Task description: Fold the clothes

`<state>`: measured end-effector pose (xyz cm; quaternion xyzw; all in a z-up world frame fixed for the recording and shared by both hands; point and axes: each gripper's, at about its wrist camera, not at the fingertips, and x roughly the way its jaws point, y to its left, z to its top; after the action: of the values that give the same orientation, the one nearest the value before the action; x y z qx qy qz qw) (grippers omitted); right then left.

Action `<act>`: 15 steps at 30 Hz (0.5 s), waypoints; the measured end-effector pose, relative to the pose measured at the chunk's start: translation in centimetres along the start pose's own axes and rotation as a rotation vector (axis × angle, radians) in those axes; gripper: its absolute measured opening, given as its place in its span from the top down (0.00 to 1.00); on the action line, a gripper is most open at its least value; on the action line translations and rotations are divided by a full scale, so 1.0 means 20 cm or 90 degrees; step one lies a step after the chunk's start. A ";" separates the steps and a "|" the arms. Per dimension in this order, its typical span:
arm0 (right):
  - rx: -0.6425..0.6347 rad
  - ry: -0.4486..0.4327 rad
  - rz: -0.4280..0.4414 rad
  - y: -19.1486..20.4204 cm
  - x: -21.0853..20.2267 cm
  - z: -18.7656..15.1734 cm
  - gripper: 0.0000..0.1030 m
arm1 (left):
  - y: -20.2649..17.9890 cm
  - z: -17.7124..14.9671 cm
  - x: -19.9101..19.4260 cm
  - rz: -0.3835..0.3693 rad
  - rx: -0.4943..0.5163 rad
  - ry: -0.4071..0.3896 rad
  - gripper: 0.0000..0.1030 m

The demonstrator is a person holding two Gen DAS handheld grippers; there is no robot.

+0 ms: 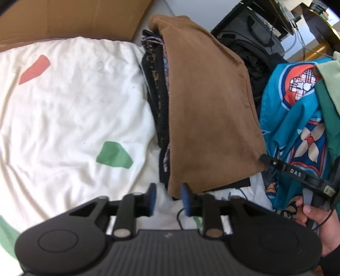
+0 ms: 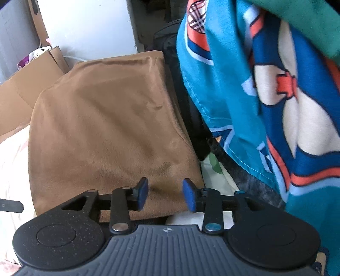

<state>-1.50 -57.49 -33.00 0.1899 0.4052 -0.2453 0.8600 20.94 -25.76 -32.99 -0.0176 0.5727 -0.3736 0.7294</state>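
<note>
A folded brown garment [image 1: 210,118] lies on top of a stack of dark patterned clothes [image 1: 157,102], which rests on a white sheet [image 1: 70,110]. My left gripper [image 1: 169,198] is open just short of the garment's near left corner, with nothing between its pads. At the garment's near right corner, one of the right gripper's fingers [image 1: 276,164] reaches in, held by a hand [image 1: 314,214]. In the right wrist view my right gripper [image 2: 166,194] is open above the near edge of the brown garment [image 2: 106,127], its pads clear of the cloth.
A teal cloth [image 1: 297,118] with an orange, blue and cream print is heaped to the right, with a green garment [image 1: 327,106] over it. A cardboard box [image 1: 70,19] stands behind the sheet. Dark bags [image 1: 250,42] sit at the back right.
</note>
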 end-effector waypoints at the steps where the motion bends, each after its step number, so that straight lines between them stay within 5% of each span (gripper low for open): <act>1: 0.006 0.005 -0.002 0.00 -0.01 0.00 0.58 | -0.01 0.01 -0.02 0.010 0.002 0.000 0.54; 4: 0.024 0.012 -0.009 0.03 -0.05 0.00 0.50 | -0.03 0.03 -0.10 0.038 0.006 -0.002 0.34; 6: 0.042 0.016 -0.010 0.05 -0.07 0.00 0.34 | -0.03 0.06 -0.16 0.048 -0.004 -0.001 0.27; 9: 0.061 0.040 0.005 0.12 -0.10 0.01 0.16 | -0.03 0.08 -0.24 0.069 -0.013 0.009 0.21; 15: 0.072 0.081 0.021 0.21 -0.18 0.11 0.07 | -0.09 0.11 -0.48 0.110 0.011 -0.012 0.16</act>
<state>0.28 -54.23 -28.23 0.2599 0.4412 -0.2410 0.8245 21.30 -22.53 -23.41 0.0346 0.5618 -0.3137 0.7647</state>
